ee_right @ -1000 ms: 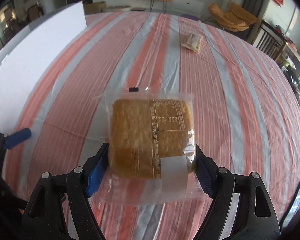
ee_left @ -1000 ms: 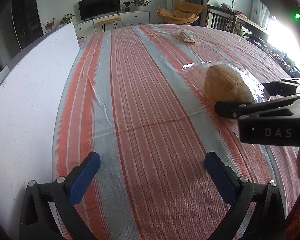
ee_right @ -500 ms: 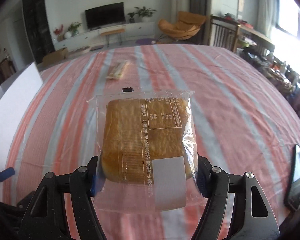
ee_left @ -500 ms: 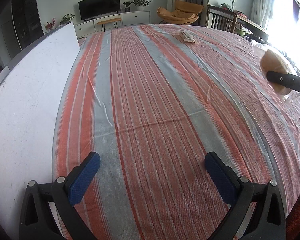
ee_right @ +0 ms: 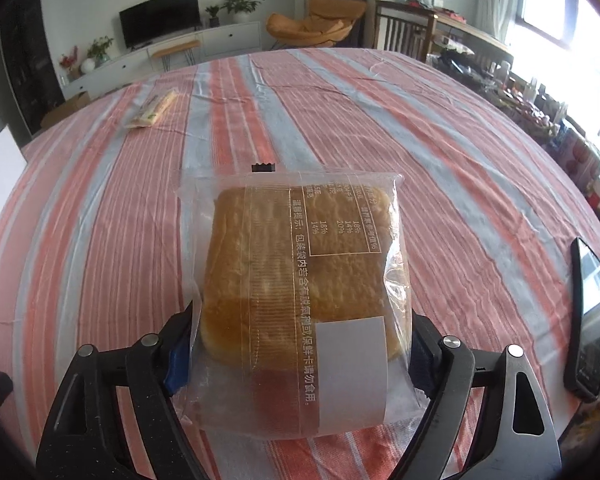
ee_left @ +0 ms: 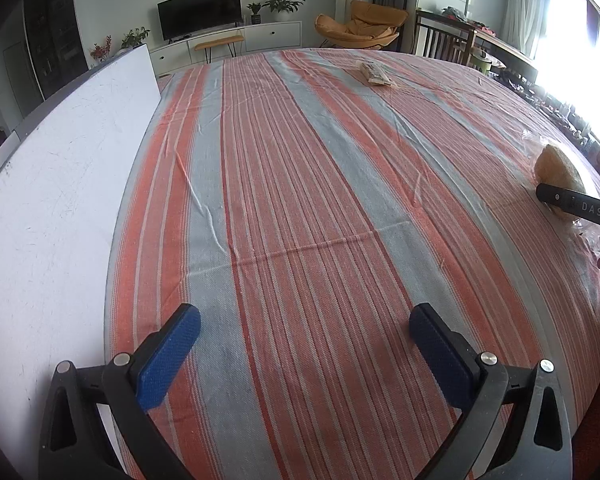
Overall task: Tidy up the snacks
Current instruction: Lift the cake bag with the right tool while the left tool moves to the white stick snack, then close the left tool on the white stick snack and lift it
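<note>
between right tongs (ee_right: pixel 300 344), bagged bread (ee_right: pixel 300 280); striped cloth (ee_right: pixel 420 140) around

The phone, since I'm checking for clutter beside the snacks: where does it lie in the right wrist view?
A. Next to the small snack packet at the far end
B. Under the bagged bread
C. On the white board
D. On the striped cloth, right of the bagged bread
D: the phone lies on the striped cloth, right of the bagged bread, apart from it.
</note>
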